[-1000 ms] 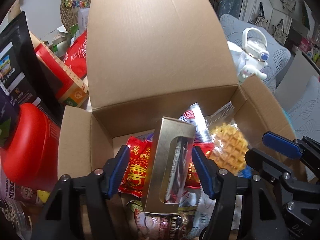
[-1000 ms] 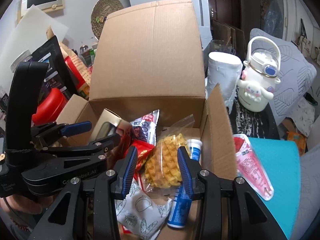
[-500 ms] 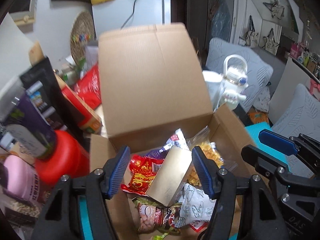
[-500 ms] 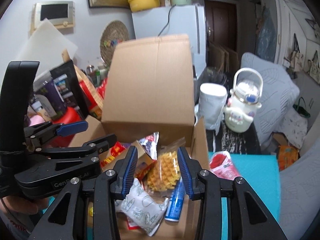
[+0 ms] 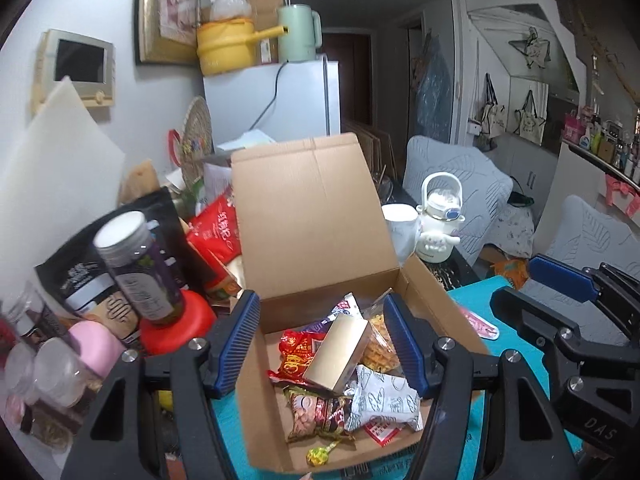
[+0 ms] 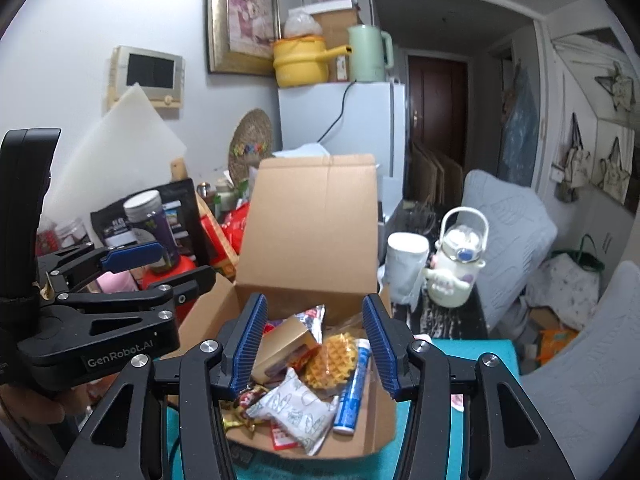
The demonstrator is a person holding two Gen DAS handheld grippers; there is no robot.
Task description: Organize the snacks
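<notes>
An open cardboard box (image 5: 312, 216) (image 6: 312, 232) stands on a teal mat with its lid up. Inside lie a gold carton (image 5: 336, 354) (image 6: 280, 346), a red packet (image 5: 298, 350), a waffle in clear wrap (image 6: 330, 362), a white patterned packet (image 5: 384, 400) (image 6: 296, 404), a blue tube (image 6: 352, 388) and a brown snack bag (image 5: 316, 416). My left gripper (image 5: 324, 346) is open and empty, raised above and in front of the box. My right gripper (image 6: 318, 348) is open and empty, likewise raised. Each gripper shows at the side of the other's view.
To the left stand a red jar (image 5: 176, 324), a purple bottle (image 5: 138, 268), dark bags and a pink container (image 5: 94, 344). To the right are a white cup (image 6: 404, 272), a white character bottle (image 6: 458, 268), and a pink packet (image 5: 480, 326) on the mat. Grey cushions sit behind.
Both grippers have pulled back and up from the box. The gold carton, between the left fingers one second ago, now lies tilted in the box among the snacks.
</notes>
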